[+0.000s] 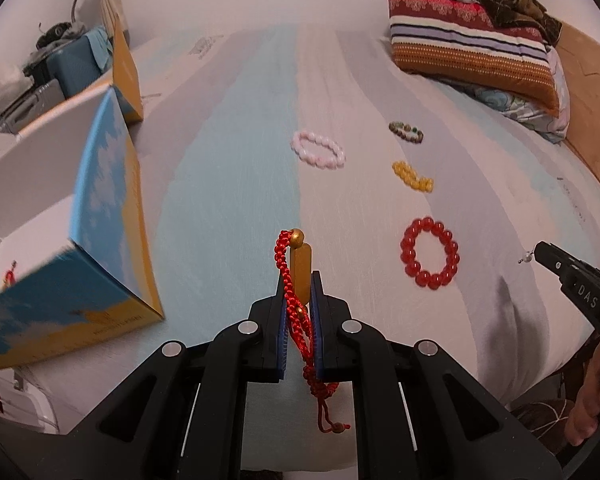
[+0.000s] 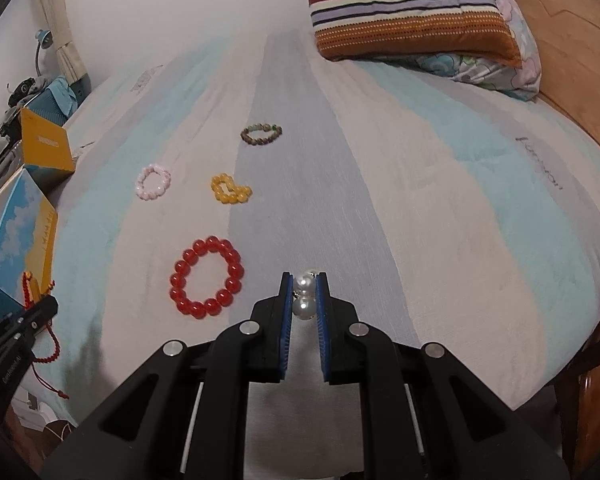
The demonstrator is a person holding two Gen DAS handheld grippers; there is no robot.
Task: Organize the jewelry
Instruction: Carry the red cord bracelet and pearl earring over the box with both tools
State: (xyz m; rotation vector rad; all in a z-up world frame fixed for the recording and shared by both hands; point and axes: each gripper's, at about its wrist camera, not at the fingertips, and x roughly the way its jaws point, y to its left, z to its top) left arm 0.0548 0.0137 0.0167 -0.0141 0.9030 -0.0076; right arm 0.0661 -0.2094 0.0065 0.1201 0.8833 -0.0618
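Note:
My left gripper (image 1: 300,280) is shut on a red braided cord bracelet (image 1: 290,280) with a gold bar charm (image 1: 300,272), held above the bed; its tail hangs below the jaws. My right gripper (image 2: 304,282) is shut on a white pearl piece (image 2: 303,300). Lying on the striped bedsheet are a red bead bracelet (image 2: 207,277), a yellow bead bracelet (image 2: 230,190), a pink bead bracelet (image 2: 153,182) and a dark mixed-stone bracelet (image 2: 261,134). The right gripper shows at the right edge of the left wrist view (image 1: 540,252), and the left gripper at the left edge of the right wrist view (image 2: 48,304).
A blue and yellow box (image 1: 100,240) with a white inside stands open at the bed's left edge, its lid (image 1: 126,76) behind it. Striped pillows (image 1: 472,52) lie at the far right by a wooden headboard (image 2: 560,40). A cluttered side table (image 1: 40,72) is far left.

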